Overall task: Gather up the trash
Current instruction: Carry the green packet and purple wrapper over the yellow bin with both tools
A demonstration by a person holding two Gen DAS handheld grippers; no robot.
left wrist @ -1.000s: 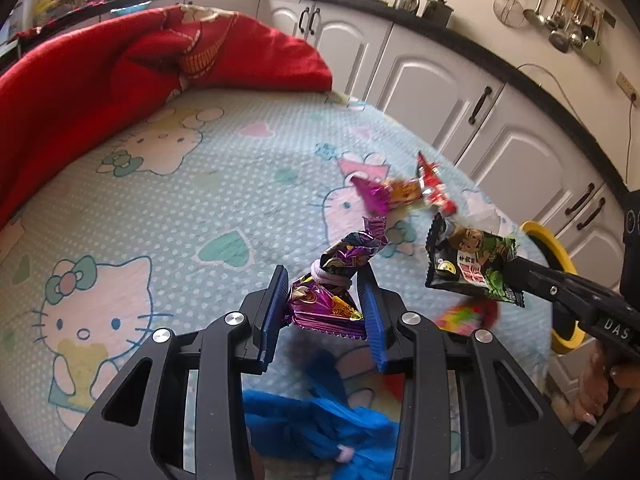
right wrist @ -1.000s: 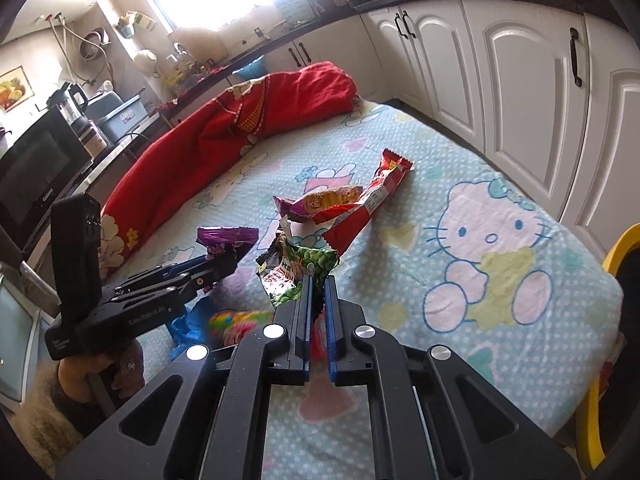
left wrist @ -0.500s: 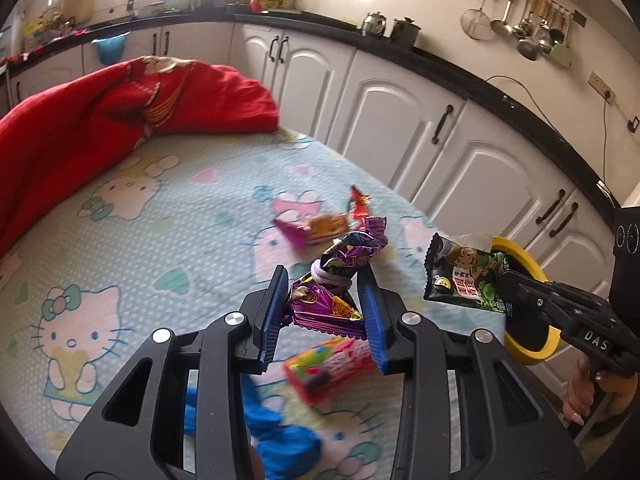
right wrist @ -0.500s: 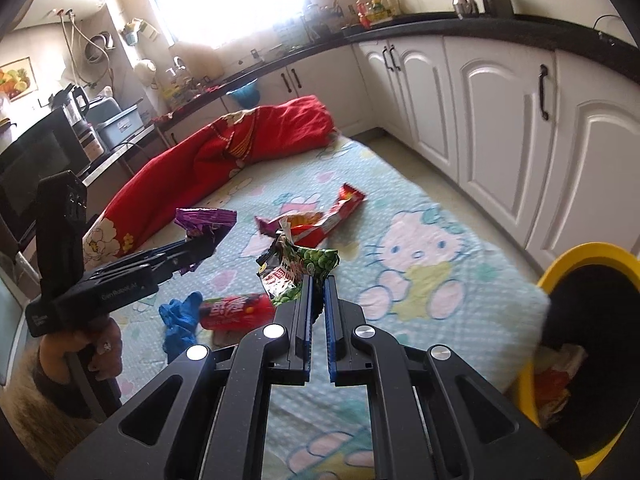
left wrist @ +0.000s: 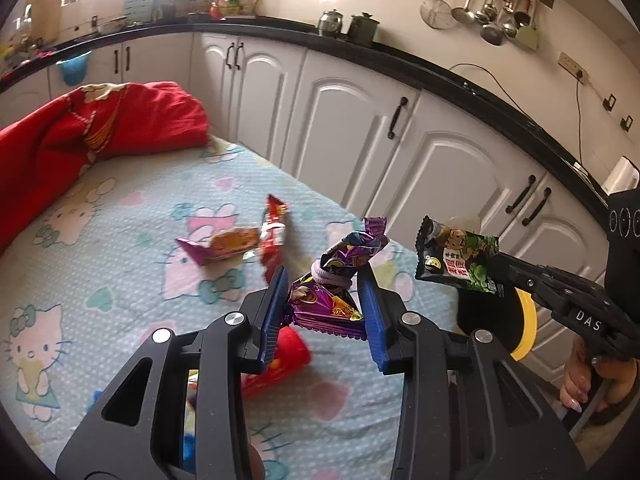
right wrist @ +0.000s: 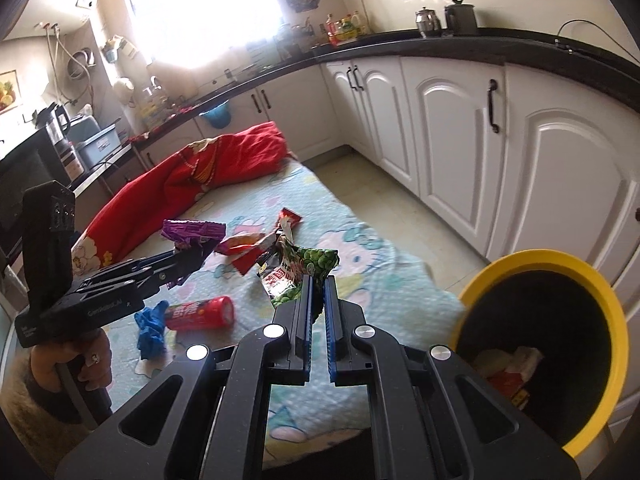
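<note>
Trash in both grips. Left gripper (left wrist: 324,304) has its blue jaws partly closed on a purple wrapper (left wrist: 336,280), bunched and tied round with a pale band, held clear above the bed (left wrist: 120,280). Right gripper (right wrist: 318,312) has its jaws nearly together, pinching the lower edge of a green and black snack packet (right wrist: 296,272), which stands up out of the jaws and off the sheet.

Still lying on the bed's cartoon-cat sheet: a red wrapper (right wrist: 290,218) and an orange and pink packet (left wrist: 228,242) touching each other near the middle, a red tube (right wrist: 202,312) nearer the front edge, and a crumpled blue glove (right wrist: 150,330) just beside the tube.

Yellow-rimmed bin (right wrist: 540,264) stands on the floor at the corner of the bed, to the right of the right gripper, with paper and red scraps inside. Red blanket (right wrist: 192,188) is heaped at the far end of the bed. White cabinets (left wrist: 344,132) run along the bed's right side.
</note>
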